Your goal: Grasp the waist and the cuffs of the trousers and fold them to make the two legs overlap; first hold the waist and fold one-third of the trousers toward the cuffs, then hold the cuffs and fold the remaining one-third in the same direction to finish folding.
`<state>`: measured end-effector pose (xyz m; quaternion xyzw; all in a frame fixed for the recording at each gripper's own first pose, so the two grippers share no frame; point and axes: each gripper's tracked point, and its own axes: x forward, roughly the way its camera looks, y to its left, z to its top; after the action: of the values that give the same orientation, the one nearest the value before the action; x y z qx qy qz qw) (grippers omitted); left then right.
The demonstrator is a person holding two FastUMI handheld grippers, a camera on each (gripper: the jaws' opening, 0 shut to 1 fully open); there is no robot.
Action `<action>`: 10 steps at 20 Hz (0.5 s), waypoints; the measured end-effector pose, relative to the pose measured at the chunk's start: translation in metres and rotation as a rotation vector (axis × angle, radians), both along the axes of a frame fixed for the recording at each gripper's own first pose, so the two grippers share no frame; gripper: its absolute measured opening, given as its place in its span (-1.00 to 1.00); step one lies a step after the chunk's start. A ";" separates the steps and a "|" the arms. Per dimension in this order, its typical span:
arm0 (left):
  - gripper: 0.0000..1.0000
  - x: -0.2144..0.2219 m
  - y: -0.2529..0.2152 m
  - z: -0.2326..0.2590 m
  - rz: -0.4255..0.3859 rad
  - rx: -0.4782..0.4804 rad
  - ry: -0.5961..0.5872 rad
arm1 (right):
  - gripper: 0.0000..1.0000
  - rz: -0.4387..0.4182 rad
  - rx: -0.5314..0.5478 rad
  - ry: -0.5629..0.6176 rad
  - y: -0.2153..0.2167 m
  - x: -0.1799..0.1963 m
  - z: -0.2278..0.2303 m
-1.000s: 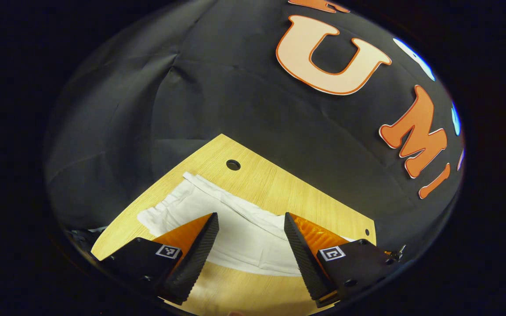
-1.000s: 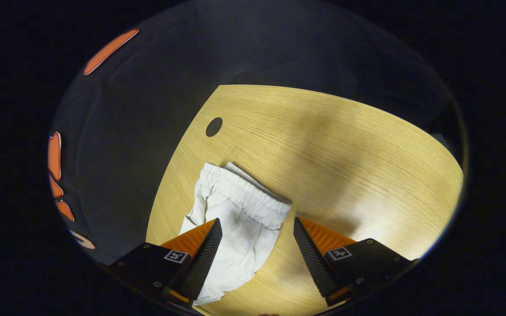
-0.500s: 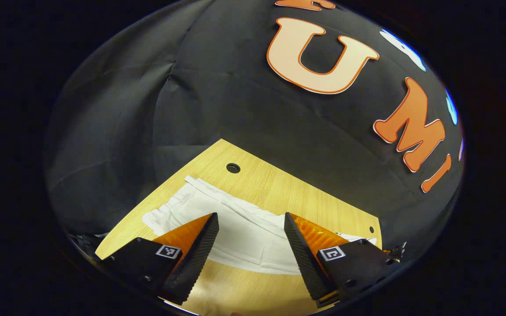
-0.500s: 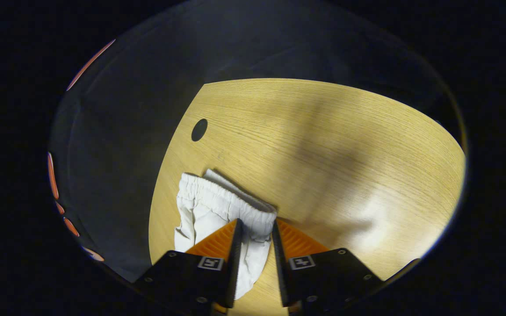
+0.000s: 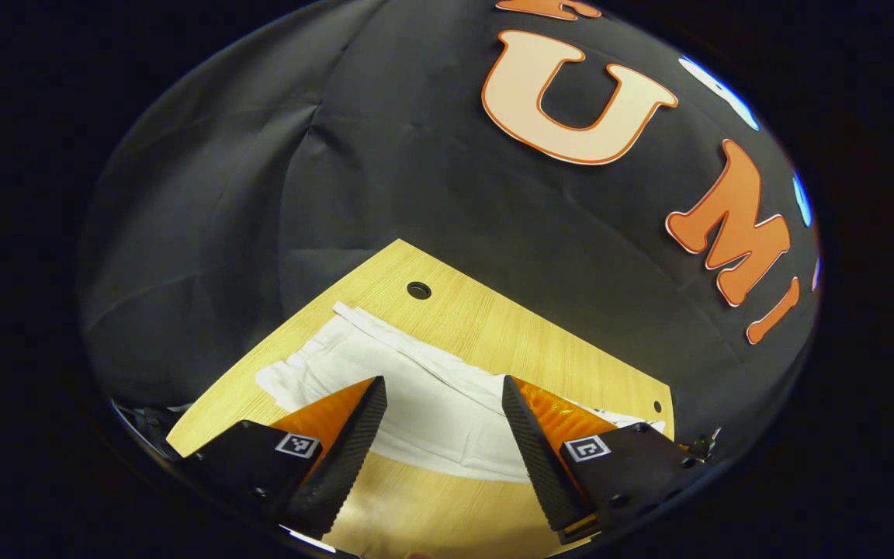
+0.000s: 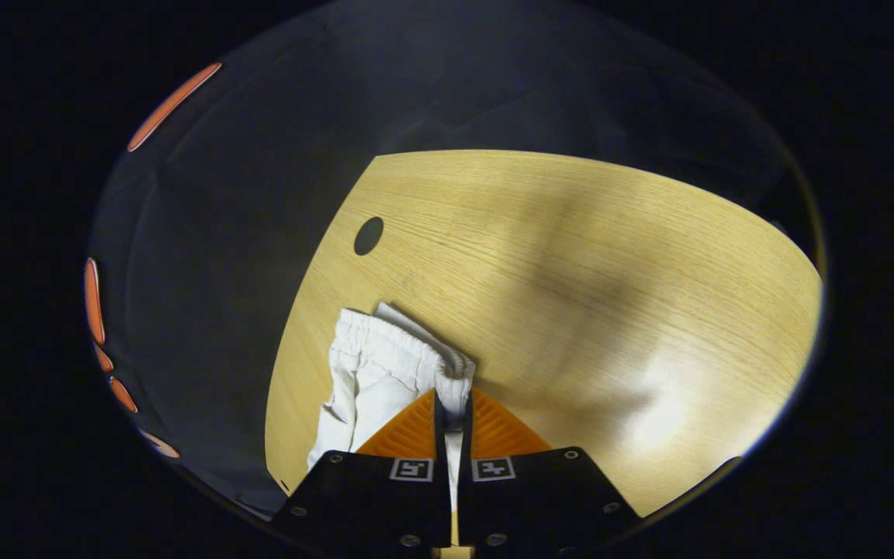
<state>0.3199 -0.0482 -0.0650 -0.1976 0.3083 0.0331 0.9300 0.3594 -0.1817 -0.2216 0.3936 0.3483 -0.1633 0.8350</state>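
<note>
Right claw (image 6: 453,404) pinched tight on the elastic waist (image 6: 404,345) of the white trousers (image 6: 369,380), a fold of cloth squeezed between both fingers; rest of the garment lying flat on the wooden table (image 6: 610,256), trailing down and left of that claw. Left claw (image 5: 444,423) spread wide, gripping nothing, poised above the trousers (image 5: 416,396) just ahead of its fingertips. Long axis of the legs running crosswise to the left claw, cuffs toward its right side. Waist in hand, cuffs not: probably left claw nearer the cuffs, so next likely a reach rightward along the legs.
</note>
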 end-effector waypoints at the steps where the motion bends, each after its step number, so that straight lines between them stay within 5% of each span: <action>1: 0.97 0.000 0.000 -0.001 -0.002 -0.002 0.000 | -0.93 0.014 -0.012 -0.016 0.007 0.001 0.011; 10: 0.97 0.010 0.009 -0.003 -0.052 -0.032 0.005 | -0.93 0.151 -0.107 -0.165 0.079 -0.001 0.104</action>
<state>0.3296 -0.0390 -0.0677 -0.2041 0.3162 0.0044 0.9265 0.3587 -0.1029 -0.1178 0.3332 0.2981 -0.0852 0.8904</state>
